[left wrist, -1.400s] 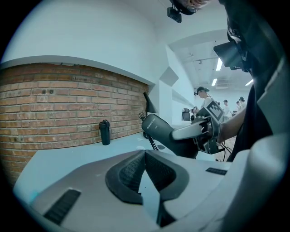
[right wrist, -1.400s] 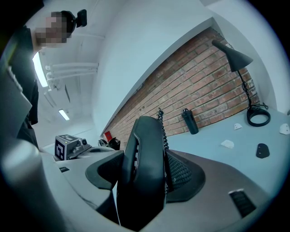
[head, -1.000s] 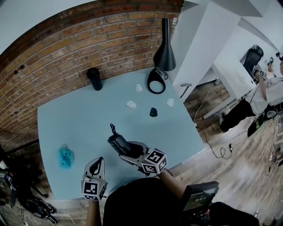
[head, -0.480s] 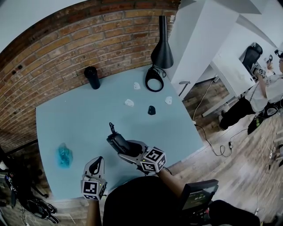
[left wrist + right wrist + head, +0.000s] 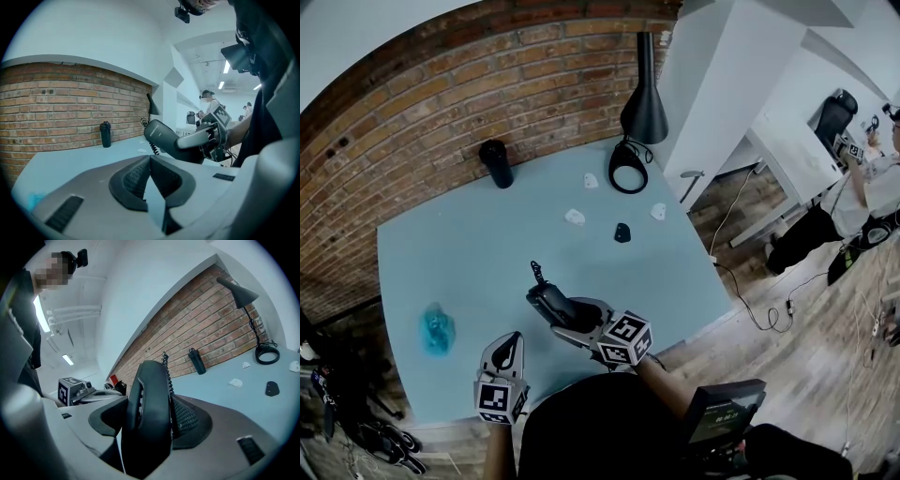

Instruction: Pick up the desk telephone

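A black telephone handset (image 5: 549,301) hangs over the light blue table (image 5: 469,253) near its front edge, with a short coiled cord (image 5: 538,274) sticking up from its far end. My right gripper (image 5: 569,315) is shut on it. In the right gripper view the handset (image 5: 147,413) stands upright between the two pads, pressed from both sides. My left gripper (image 5: 508,343) sits to the left and nearer, apart from the handset, shut with nothing in it. The left gripper view shows the handset (image 5: 161,136) held up to the right. No telephone base shows.
At the back, by the brick wall, stand a black bottle (image 5: 497,164) and a black lamp (image 5: 644,103) with a ring base (image 5: 627,175). Small white pieces (image 5: 574,217) and a black one (image 5: 622,232) lie mid-table. A blue crumpled thing (image 5: 438,330) lies left. A person (image 5: 862,187) stands far right.
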A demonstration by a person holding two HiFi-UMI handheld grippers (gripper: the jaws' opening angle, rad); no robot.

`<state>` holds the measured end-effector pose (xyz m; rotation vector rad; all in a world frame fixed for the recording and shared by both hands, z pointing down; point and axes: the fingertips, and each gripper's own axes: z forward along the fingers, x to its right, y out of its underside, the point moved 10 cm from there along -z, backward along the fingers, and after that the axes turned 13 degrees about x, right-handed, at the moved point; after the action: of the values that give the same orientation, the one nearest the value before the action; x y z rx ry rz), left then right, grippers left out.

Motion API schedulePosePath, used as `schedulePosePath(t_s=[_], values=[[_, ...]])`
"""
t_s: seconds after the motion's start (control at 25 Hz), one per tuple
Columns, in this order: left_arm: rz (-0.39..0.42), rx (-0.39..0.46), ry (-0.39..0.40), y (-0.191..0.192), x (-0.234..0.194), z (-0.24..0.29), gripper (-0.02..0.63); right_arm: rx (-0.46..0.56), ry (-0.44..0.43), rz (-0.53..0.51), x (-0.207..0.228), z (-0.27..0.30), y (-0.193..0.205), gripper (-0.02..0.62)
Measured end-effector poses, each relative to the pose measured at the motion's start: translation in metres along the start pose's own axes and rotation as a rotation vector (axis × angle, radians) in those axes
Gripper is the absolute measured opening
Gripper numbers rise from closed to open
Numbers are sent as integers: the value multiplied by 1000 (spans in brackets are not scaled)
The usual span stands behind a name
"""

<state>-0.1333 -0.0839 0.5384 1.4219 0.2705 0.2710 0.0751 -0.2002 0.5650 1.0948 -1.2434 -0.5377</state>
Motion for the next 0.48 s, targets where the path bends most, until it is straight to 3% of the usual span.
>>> schedulePosePath(t_s=[0.48], values=[[-11, -12, -3, 5, -2, -4, 14, -18, -7, 1, -1, 1, 4, 291]])
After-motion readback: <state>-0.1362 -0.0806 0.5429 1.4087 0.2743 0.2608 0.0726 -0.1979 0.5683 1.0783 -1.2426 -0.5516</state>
